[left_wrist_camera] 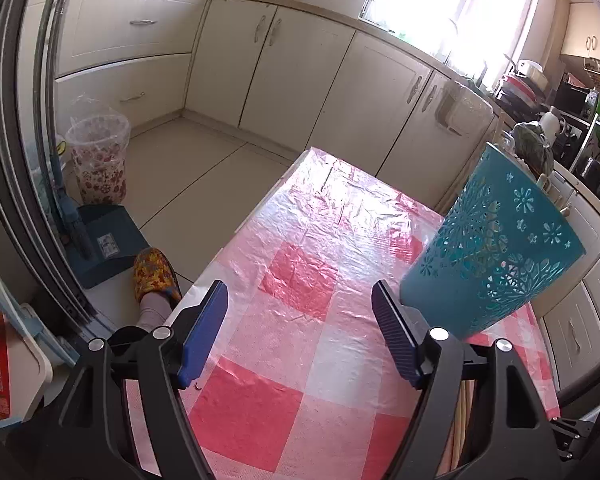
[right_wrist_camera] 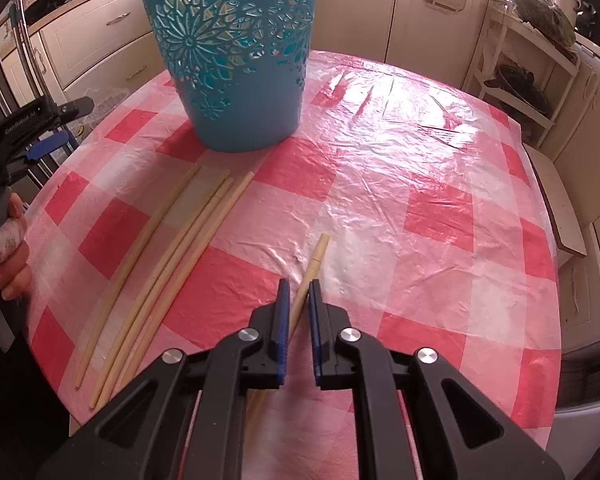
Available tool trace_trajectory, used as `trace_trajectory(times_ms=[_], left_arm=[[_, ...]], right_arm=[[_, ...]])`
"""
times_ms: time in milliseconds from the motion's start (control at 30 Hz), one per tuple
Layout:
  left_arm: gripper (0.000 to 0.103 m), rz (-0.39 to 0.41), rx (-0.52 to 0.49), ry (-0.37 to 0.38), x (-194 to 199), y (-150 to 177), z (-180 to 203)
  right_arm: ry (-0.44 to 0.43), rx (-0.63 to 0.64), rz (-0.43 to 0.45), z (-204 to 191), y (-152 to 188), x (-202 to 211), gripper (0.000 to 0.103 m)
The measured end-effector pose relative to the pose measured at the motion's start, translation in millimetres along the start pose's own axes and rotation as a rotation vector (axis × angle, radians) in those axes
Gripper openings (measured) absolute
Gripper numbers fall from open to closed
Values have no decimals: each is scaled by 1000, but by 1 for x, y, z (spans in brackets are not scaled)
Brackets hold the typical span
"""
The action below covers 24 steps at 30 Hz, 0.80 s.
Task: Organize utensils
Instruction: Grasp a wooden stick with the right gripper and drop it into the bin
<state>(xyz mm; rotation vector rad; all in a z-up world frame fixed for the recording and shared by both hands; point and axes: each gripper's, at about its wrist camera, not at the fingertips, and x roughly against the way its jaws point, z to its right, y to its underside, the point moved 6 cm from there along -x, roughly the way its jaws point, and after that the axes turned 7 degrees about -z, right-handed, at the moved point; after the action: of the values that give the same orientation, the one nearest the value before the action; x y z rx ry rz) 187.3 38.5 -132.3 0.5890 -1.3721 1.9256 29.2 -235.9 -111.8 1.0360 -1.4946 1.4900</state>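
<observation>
A teal cut-out holder (right_wrist_camera: 236, 60) stands upright on the pink checked tablecloth (right_wrist_camera: 400, 184); it also shows at the right of the left wrist view (left_wrist_camera: 496, 248). Several pale chopsticks (right_wrist_camera: 168, 264) lie side by side in front of it, to the left. My right gripper (right_wrist_camera: 298, 286) is shut on one chopstick (right_wrist_camera: 316, 258), whose thick end points away just above the cloth. My left gripper (left_wrist_camera: 300, 300) is open and empty over the table's left edge, left of the holder; it also shows at the left of the right wrist view (right_wrist_camera: 48, 148).
Cream cabinets (left_wrist_camera: 300, 64) line the far walls. A patterned bin (left_wrist_camera: 98, 160), a blue dustpan (left_wrist_camera: 104, 244) and a slippered foot (left_wrist_camera: 154, 276) are on the floor left of the table. A white shelf rack (right_wrist_camera: 528, 68) stands behind the table's right side.
</observation>
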Motion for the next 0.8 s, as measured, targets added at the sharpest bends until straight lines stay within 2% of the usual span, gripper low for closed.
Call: trace_trajectory(times_ms=[100,267,467,600,800], left_arm=[[72,-2,2,9,-1,1,-1],[74,-29,-5,8,-7,1,2],[75,-26,-3,16,-5,3,3],[75,-24,-2,16,-5,3,3],[76,-18,5,24,-3,3,1]], right_arm=[[-113,-86,25,8,1,6,6],[-344,-178,171,15,-11,52,6],[-504,-204,371,15,-58,120,6],[-508,-195,518,9,-111,157,6],[-394,-228,728,6,-186,182,6]])
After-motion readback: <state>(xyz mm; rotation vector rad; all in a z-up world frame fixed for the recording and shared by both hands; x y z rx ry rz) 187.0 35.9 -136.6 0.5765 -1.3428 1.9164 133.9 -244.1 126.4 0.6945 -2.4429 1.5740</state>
